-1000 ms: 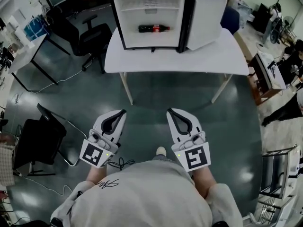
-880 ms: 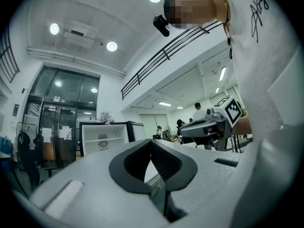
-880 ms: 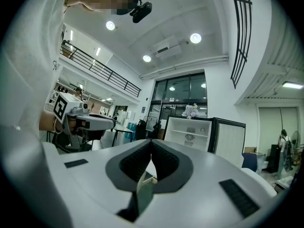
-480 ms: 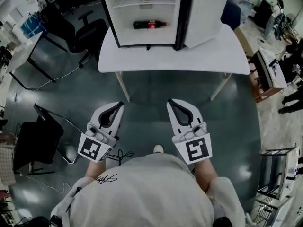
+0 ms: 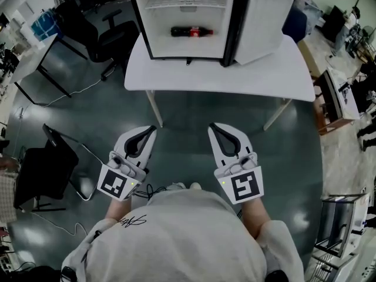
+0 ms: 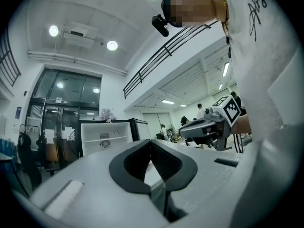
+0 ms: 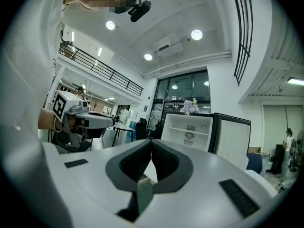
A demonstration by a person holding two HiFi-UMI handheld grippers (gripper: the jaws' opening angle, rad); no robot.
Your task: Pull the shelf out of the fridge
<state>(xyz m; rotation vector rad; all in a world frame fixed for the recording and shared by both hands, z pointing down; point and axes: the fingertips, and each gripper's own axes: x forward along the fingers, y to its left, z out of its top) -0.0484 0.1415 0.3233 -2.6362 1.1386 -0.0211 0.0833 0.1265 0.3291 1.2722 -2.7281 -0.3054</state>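
Left claw [image 5: 153, 128] and right claw [image 5: 211, 126]: both clenched, empty.
I see the open fridge [image 5: 187, 22] on the worktop [image 5: 217, 75] well ahead of both, shelf [image 7: 188, 131] inside.

The small black fridge [image 5: 176, 49] stands upright at the back of the white surface [image 5: 217, 75], its door [image 5: 261, 22] swung wide open. Its white shelf [image 7: 188, 130] sits level across the white interior.
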